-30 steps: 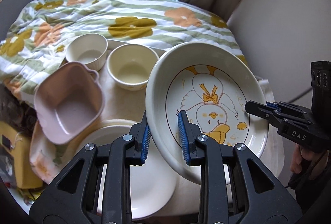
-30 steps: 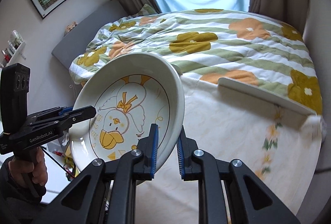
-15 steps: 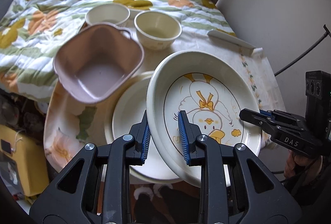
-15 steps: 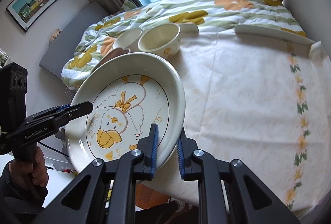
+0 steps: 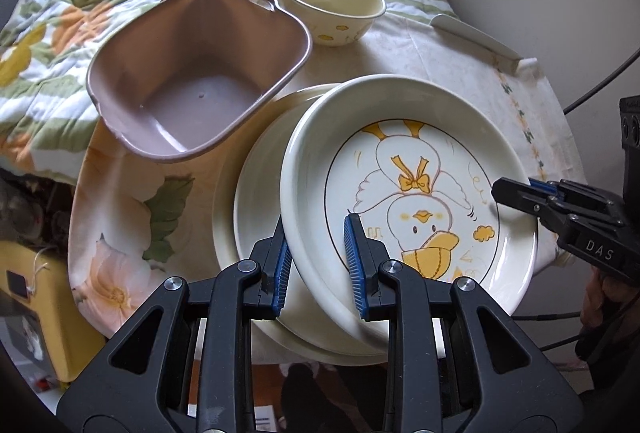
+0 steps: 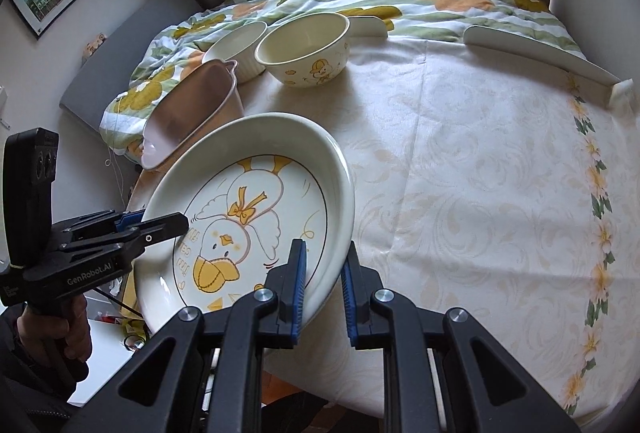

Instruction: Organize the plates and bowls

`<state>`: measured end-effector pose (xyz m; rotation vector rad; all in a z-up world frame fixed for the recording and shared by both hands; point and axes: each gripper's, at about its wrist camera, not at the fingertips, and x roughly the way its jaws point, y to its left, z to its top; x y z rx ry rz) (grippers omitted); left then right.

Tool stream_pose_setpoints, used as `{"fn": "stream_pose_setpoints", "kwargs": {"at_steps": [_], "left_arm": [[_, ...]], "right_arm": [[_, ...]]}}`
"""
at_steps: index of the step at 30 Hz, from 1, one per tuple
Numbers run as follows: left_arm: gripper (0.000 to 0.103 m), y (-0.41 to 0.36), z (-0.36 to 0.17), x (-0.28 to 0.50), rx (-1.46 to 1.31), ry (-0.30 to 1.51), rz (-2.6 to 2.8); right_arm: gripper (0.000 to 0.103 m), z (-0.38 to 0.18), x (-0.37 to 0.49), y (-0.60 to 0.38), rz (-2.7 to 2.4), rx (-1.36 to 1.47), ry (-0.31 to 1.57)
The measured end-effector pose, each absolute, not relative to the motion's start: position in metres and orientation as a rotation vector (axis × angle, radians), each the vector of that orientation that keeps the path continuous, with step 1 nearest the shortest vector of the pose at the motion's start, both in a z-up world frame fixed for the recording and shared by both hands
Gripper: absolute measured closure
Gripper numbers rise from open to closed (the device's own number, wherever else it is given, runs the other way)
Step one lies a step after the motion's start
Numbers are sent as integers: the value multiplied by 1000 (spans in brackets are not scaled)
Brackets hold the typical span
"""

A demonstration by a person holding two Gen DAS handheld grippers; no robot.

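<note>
The left gripper clamps its blue pads on the near rim of the duck plate, and the right gripper pinches the opposite rim of the same plate. Held tilted between the 2, the plate hangs just above a plain cream plate lying at the near edge of the table. A pink square bowl sits beside them. 2 cream bowls, 1 duck-printed and 1 ribbed, stand at the far edge.
</note>
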<state>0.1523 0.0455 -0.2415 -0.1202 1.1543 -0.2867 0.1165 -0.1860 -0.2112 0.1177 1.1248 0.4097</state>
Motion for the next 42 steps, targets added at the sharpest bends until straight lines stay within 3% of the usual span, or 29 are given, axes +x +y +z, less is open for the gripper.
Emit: {"fn": "stream_pose_setpoints", "kwargs": {"at_steps": [24, 42], "left_arm": [[80, 1, -254, 142, 259, 1085, -146], [80, 7, -250, 134, 303, 1059, -75]], "right_arm": [[88, -211, 108, -176, 371, 27, 1101], [88, -220, 105, -151, 289, -84, 1034]]}}
